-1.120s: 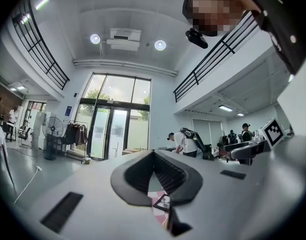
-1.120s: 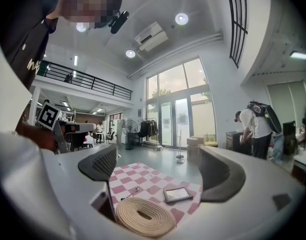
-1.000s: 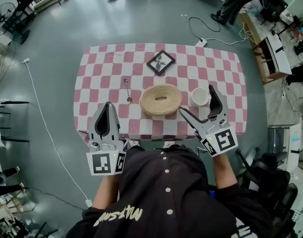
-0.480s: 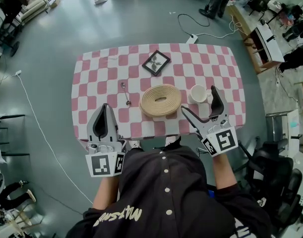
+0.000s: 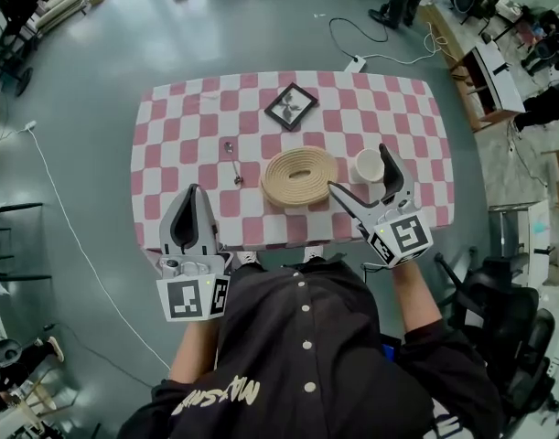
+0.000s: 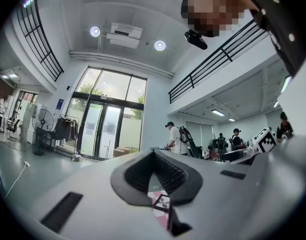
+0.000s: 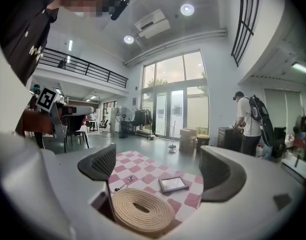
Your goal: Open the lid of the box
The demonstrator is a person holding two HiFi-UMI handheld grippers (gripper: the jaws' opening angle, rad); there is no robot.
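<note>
Right gripper (image 7: 158,170): jaws wide apart, nothing between them. The round woven box (image 7: 142,211) lies just ahead of its left jaw, apparently untouched, and a white cup (image 5: 369,165) sits beside its right jaw. Left gripper (image 6: 160,171): jaws together, empty, over the near edge of the checked table (image 5: 169,117), with the box well off to its right.

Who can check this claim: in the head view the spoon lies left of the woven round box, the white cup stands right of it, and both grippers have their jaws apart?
One thing is wrong. Only the right gripper has its jaws apart; the left gripper view shows the left gripper with its jaws together. The spoon does lie left of the woven round box, the white cup right of it.
</note>
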